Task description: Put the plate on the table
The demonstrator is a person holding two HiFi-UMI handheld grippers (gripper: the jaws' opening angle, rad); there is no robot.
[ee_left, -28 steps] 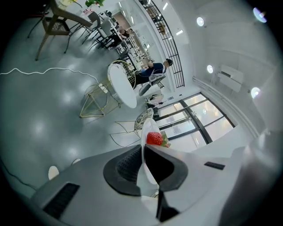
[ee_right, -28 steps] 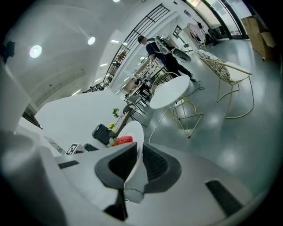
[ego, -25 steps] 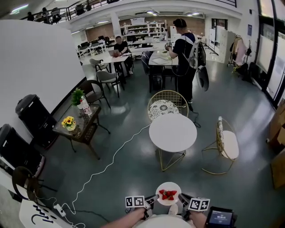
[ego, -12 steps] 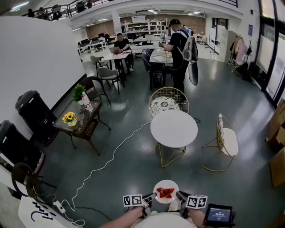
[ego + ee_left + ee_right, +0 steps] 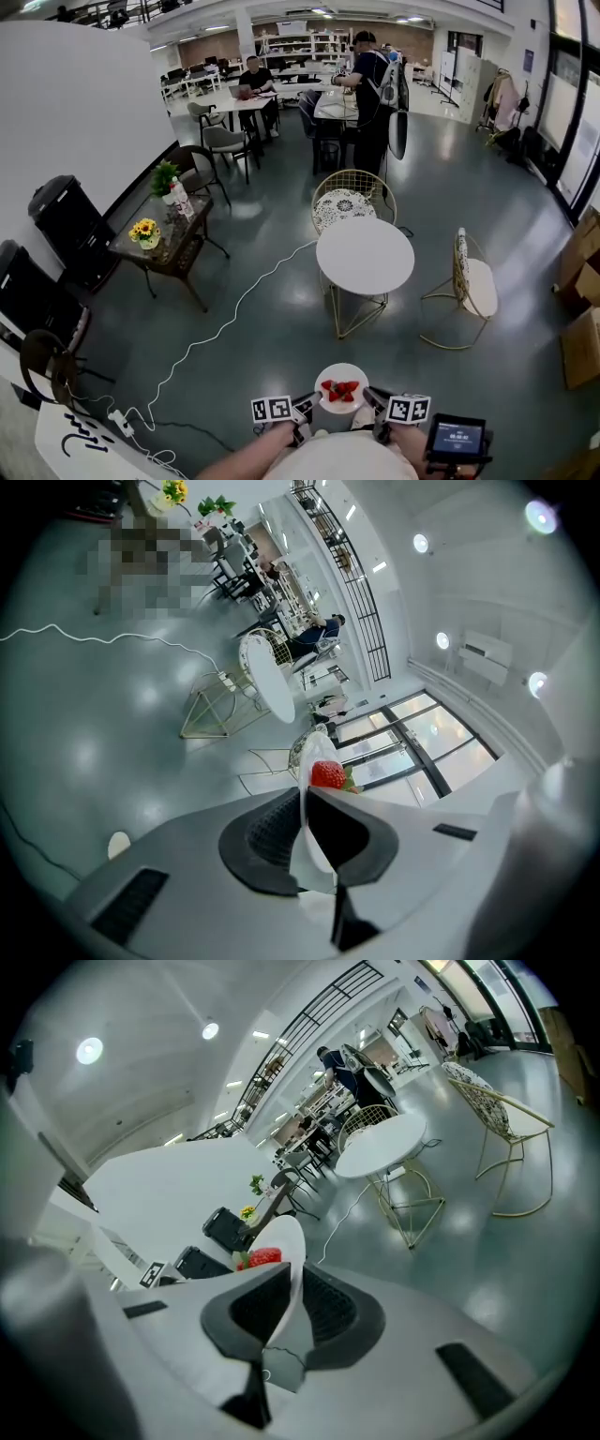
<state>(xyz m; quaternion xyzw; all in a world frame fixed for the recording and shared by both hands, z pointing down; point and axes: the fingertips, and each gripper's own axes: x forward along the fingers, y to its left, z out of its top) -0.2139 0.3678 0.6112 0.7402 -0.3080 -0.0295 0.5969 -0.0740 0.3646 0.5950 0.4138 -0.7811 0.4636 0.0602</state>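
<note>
No words or numbers can be read anywhere. The small dark screen (image 5: 457, 437) at the lower right shows a line of pale characters too small to make out, and the white board (image 5: 80, 436) at the lower left carries black brush-like strokes that do not form legible letters. The cubes on the left gripper (image 5: 303, 407) and right gripper (image 5: 374, 401) bear only black-and-white square patterns, not text.

Your left gripper (image 5: 302, 407) and right gripper (image 5: 377, 400) have pale grey bodies, dark ribbed pads (image 5: 267, 834), and white cubes (image 5: 272, 410) printed with black square markers
</note>
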